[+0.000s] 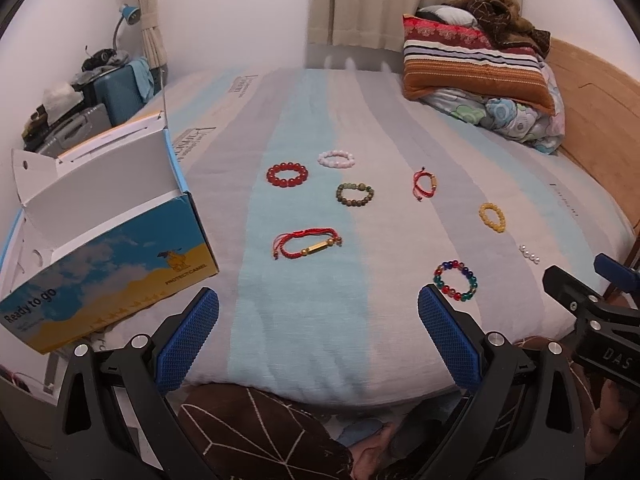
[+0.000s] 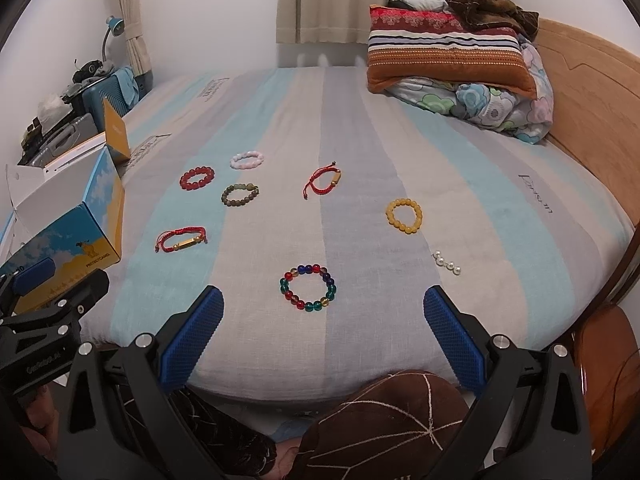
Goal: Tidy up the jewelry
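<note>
Bracelets spread on striped bed [image 2: 360, 128]: multicolored bead bracelet [image 2: 308, 287] nearest, red cord bracelet [image 1: 306, 243] beside open box [image 1: 108, 256]. Left gripper [image 1: 318, 320] and right gripper [image 2: 323, 312] held wide open, nothing gripped.

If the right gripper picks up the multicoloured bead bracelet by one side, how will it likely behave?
The multicoloured bead bracelet lies as a loose ring of separate round beads, so it would probably sag rather than hold its circle. The glossy beads may slip between the pads. Lying flat on the soft bedsheet, it seems unlikely to roll.
</note>
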`<state>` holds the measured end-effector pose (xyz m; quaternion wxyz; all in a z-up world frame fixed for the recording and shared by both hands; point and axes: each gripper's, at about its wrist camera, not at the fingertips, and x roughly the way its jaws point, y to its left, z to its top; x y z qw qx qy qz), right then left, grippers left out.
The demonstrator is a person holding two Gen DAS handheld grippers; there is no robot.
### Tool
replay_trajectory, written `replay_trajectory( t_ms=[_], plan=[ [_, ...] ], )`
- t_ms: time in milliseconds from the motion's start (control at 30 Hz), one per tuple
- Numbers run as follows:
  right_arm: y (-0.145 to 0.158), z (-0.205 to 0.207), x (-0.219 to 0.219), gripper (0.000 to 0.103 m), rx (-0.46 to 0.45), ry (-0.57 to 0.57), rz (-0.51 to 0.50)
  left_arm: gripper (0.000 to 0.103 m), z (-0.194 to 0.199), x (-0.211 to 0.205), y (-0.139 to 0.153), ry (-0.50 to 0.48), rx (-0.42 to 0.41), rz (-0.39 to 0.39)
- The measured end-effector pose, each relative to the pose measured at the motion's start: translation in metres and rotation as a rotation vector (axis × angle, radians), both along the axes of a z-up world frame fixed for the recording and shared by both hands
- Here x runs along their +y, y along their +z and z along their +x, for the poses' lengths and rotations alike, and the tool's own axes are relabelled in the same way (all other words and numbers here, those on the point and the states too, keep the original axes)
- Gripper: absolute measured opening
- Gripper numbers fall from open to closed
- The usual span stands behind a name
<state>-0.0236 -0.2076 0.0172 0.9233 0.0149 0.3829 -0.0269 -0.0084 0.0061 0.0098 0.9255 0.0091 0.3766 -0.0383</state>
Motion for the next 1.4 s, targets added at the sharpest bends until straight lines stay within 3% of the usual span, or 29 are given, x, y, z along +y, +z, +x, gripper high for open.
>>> replay_trajectory(
  t_ms=[1400],
  plan=[
    [0.0033,-0.0007,0.0007,0.096,-0.006,0.0,-0.025,0.097,-0.0007,-0.0001,-0.0029,-0.005,0.016,-0.012]
  ],
)
